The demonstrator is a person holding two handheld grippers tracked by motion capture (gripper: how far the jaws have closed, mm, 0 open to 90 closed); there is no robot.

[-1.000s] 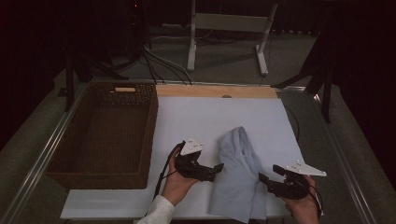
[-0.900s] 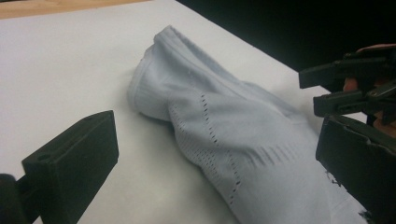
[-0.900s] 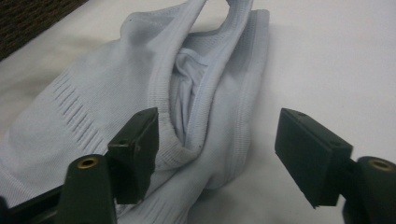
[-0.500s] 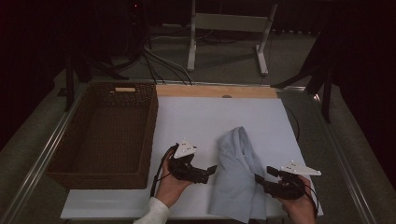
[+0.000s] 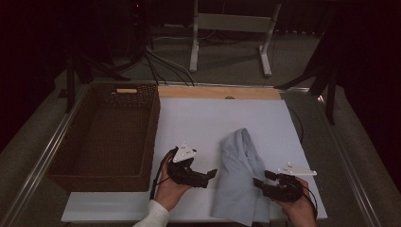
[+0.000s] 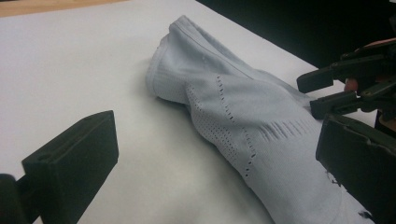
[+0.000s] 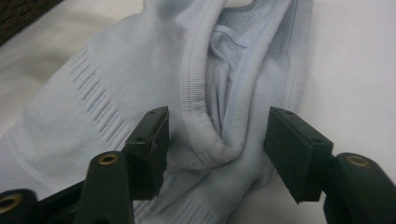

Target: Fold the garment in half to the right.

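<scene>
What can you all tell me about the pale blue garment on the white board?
The pale blue garment is a soft knit with ribbed hems and rows of small perforations. It lies crumpled lengthwise on the white board, right of the wicker basket. The right gripper has open jaws astride a folded hem; the left gripper, open, points at it.

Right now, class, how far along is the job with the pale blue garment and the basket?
Nothing looks done: the garment lies crumpled on the white board, and the wicker basket looks empty. In hand: the right tongs stand open around a ribbed fold, the left tongs open beside it. Gripping and any move remain.
</scene>
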